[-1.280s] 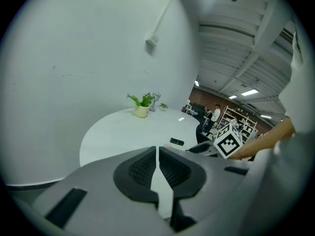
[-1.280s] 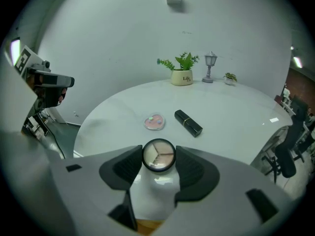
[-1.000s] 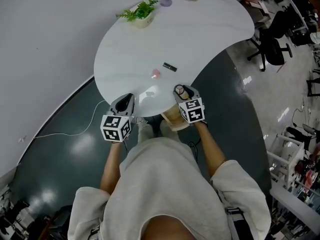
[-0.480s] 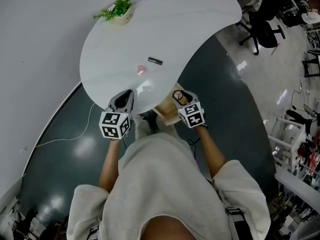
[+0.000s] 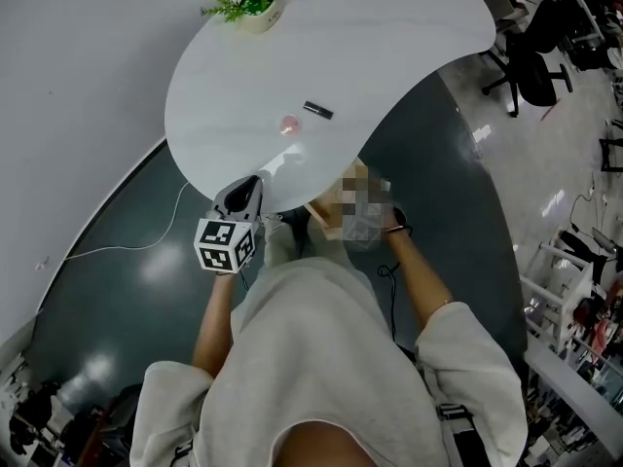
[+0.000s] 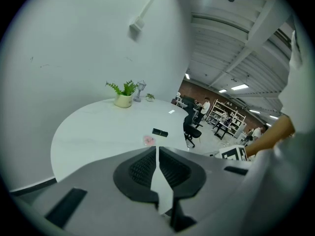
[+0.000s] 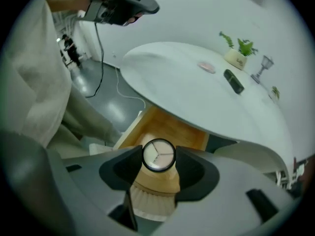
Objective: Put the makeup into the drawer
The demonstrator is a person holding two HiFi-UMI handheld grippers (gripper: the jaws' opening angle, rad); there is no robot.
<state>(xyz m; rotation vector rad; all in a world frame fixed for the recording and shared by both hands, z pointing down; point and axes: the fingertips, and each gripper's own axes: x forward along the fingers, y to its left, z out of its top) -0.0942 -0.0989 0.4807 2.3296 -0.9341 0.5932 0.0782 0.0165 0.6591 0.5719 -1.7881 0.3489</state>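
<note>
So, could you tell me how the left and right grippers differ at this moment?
The left gripper has its jaws together and empty; the right gripper is clamped on a round compact. The left sits at the table edge; the right points down over the open drawer. Both are hand-held.

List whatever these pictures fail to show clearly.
Head view: a mosaic patch covers the right tool.
Right gripper view: the held round compact hides much of the drawer.
All views: the black item and pink item on the table are too small to identify.
</note>
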